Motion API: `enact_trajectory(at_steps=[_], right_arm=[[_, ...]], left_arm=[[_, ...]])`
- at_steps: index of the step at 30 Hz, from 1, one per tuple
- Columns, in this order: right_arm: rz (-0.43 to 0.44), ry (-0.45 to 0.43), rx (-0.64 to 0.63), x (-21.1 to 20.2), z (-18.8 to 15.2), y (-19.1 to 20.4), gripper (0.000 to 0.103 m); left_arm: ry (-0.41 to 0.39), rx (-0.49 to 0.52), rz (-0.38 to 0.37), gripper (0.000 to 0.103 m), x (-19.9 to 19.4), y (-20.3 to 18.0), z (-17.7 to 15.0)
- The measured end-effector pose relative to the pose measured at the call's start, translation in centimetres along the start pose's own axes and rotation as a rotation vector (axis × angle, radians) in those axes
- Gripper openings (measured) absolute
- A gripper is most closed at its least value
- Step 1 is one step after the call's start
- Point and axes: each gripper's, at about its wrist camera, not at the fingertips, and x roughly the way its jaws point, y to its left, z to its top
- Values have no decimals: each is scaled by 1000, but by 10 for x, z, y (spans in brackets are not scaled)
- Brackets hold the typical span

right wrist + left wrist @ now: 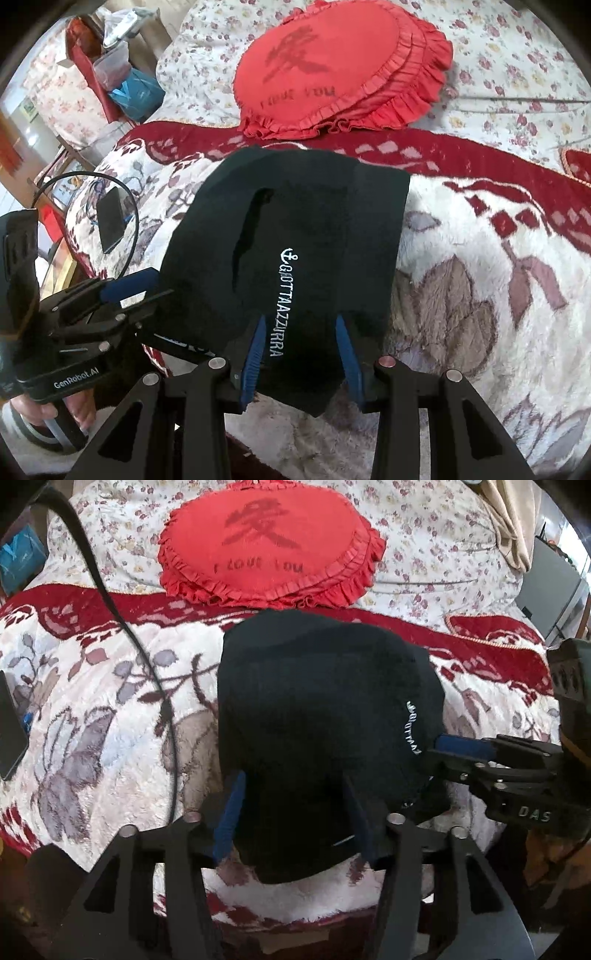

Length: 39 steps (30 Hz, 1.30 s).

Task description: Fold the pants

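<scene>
- The black pants (314, 701) are lying folded into a compact packet in the middle of the red and white blanket (110, 720), with the far edge near the red band of the blanket.
- The near edge of the packet is being straddled by the left gripper (293, 812). Its jaws are being held wide apart and the cloth is lying loosely between them, so nothing is being squeezed by this gripper.
- In the right wrist view, the near right part of the pants is being clamped by the right gripper (303, 354). The cloth is bunched between its two blue pads, and the white lettering (282, 302) is running from the far side toward the left pad.
- In the left wrist view, the right gripper is being seen from the side at the right edge of the packet, with one blue finger above the cloth.
- In the right wrist view, the left gripper is being seen at the near left corner of the pants, and its handle is being held by a hand (37, 410).
- A red frilled cushion (266, 546) is lying just beyond the far edge of the pants, on the flowered quilt (443, 535).
- A dark phone (110, 218) is lying on the blanket well to the left of the pants, and a black cable (110, 602) is running across the blanket between them.
</scene>
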Motion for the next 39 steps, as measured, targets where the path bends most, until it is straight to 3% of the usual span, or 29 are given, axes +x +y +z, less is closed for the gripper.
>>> enact_trajectory(at_steps=[3,7,9,11,15,17,20,25,27,29,32,36,39], right_arm=[[24,-8,13,-6,2,-4,39],[47,-72,96,-25,6,-24,55],[81,-85,150,-25,6,-36,58],[112,-69,186,-18,6,-46,59],[190,-56,221,0,6,-54,59],[227,-54,238,8,8,-58,66],[268,-45,244,18,11,-62,69],[326,-81,236,28,16,-62,73],[331,-88,238,32,18,-60,71],[307,-100,234,33,19,-58,54],[310,-110,244,30,18,-58,38],[366,-156,224,13,28,-49,34],[377,-191,183,4,48,-35,34]], left_arm=[[-6,9,-10,55,-4,1,1],[-38,-41,-55,55,-20,20,12],[-41,-58,-70,56,-20,28,18],[-27,-83,-77,62,-15,37,22],[-14,-132,-130,64,-4,52,30],[4,-158,-152,67,5,58,34],[52,-191,-186,67,22,62,35],[54,-229,-229,75,34,63,39],[73,-246,-263,75,42,60,39],[84,-230,-277,75,46,53,38],[57,-152,-228,63,41,38,39],[32,-114,-236,39,27,39,48],[-24,-79,-226,37,10,42,65]])
